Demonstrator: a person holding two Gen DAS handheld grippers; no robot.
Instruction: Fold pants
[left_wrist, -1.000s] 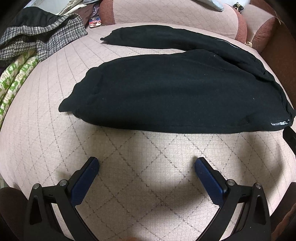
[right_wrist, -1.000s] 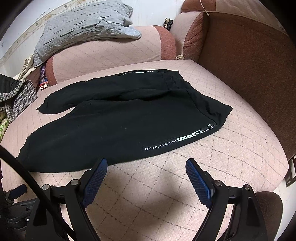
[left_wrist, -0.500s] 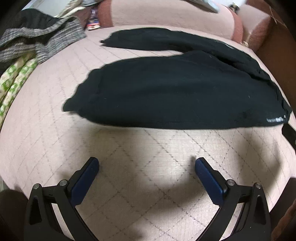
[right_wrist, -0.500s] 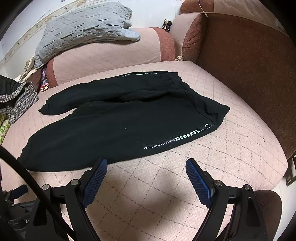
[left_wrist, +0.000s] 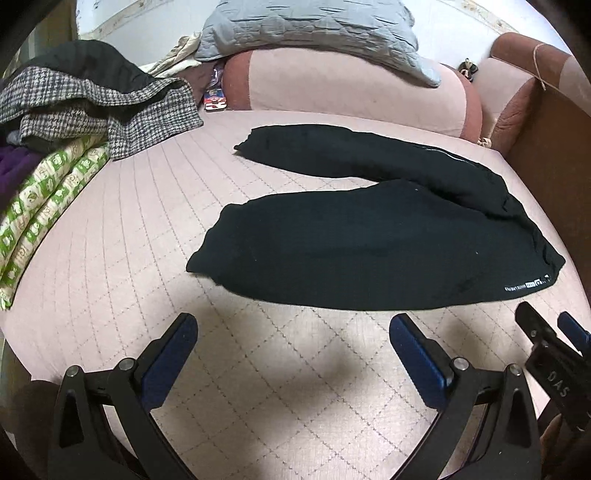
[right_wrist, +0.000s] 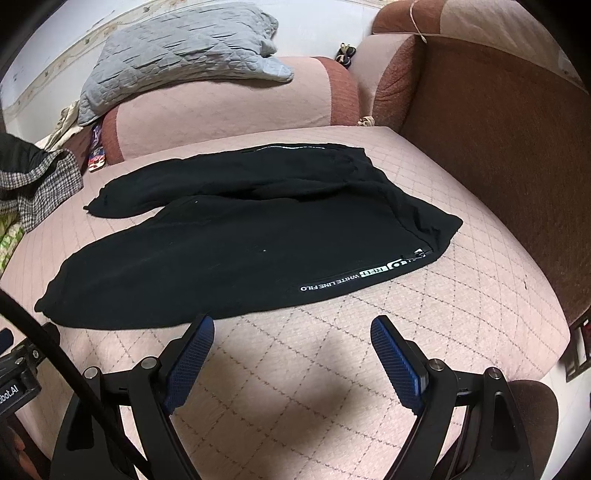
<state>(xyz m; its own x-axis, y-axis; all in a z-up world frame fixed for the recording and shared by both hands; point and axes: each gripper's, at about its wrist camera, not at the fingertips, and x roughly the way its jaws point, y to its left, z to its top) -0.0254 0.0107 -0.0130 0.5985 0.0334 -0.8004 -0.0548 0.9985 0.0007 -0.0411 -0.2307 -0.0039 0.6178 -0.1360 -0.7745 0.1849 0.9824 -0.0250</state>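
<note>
Here, black sweatpants (right_wrist: 229, 236) lie spread on a pink quilted sofa seat (right_wrist: 295, 398), legs splayed in a V toward the left, waistband at the right near the brown armrest (right_wrist: 491, 155). A white-lettered stripe (right_wrist: 354, 277) runs along the near edge. The left gripper (left_wrist: 293, 343) hovers above bare cushion short of the near leg, its blue-padded fingers (left_wrist: 170, 354) wide apart and holding nothing. The right gripper (right_wrist: 291, 347) hangs just in front of the garment's near edge, its fingers (right_wrist: 395, 362) likewise spread and empty. No fold appears made; the work seems at its opening step, the approach to a first grasp. The next move likely calls for pinching the near leg's cuff and the waistband corner, then carrying that leg over the far one. A houndstooth garment (left_wrist: 110, 107) and a grey quilt (right_wrist: 177, 55) sit well apart.
</note>
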